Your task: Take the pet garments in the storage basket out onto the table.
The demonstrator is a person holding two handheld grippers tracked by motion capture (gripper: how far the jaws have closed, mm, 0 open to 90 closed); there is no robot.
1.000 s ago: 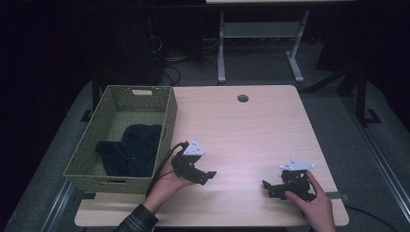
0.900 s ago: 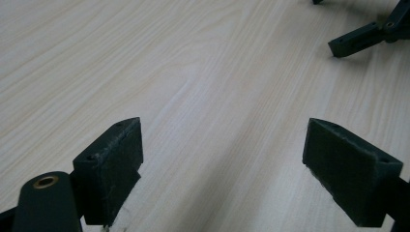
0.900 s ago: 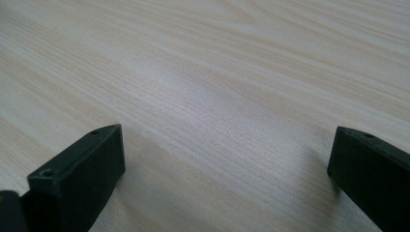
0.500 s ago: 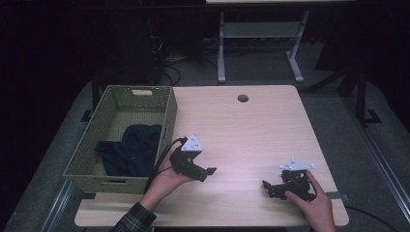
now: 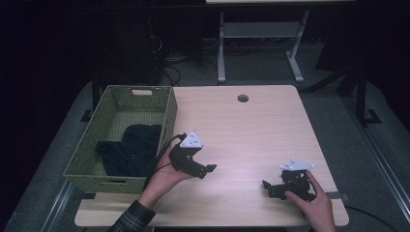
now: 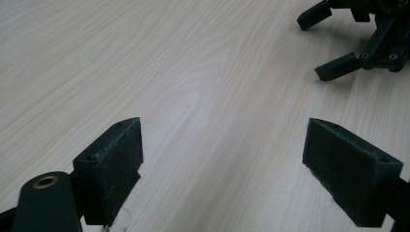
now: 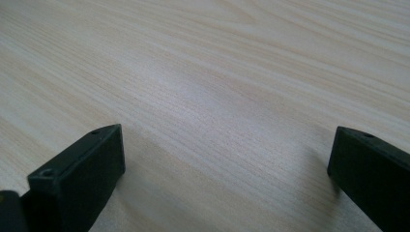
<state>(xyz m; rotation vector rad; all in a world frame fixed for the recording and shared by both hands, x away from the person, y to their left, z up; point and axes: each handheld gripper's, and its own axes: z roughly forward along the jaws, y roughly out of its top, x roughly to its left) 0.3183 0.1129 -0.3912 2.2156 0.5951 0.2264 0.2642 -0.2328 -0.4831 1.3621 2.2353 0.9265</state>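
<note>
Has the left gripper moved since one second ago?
Yes, slightly. The left gripper has shifted a little toward the green basket and the table's near edge; its jaws are open and empty.

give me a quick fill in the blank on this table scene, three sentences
1. The dark cloth lies inside the woven ____.
2. Both the left tongs and the right tongs are ____, with nothing between their jaws.
3. The small round hole lies near the table's ____ edge.

Missing words: basket; open; far
</note>
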